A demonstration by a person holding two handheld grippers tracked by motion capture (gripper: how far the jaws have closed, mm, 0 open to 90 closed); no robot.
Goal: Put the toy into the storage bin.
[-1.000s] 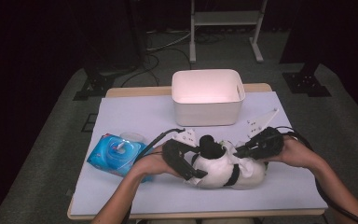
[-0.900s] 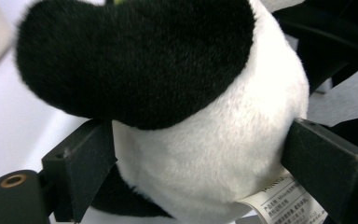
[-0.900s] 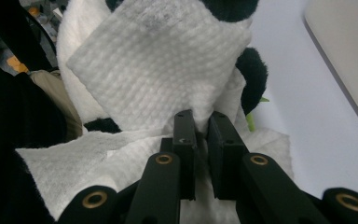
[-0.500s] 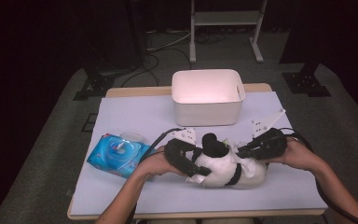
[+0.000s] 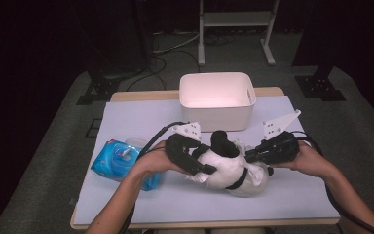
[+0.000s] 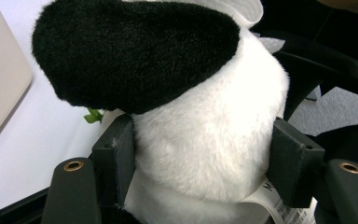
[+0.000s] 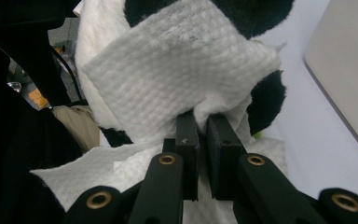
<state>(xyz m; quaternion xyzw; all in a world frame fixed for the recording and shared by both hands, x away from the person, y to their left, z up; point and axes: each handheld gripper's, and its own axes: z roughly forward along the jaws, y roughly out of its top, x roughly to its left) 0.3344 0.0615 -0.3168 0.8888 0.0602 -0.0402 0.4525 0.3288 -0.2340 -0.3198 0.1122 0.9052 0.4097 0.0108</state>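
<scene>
A fluffy black-and-white plush panda (image 5: 224, 165) lies on the desk (image 5: 141, 117) at six o'clock from the smooth, rounded white plastic bin (image 5: 216, 100), a sewn-in tag with small print too cut off to read at its base. The left tool (image 5: 202, 168), whose jaws have just been closing, presses both pads into the soft white body. At three o'clock, the right tool (image 5: 251, 155) is pinched nearly closed on a white waffle-textured wipe (image 7: 177, 79) draped over the panda; a glossy blue wipes packet (image 5: 119, 160) lies at nine o'clock.
</scene>
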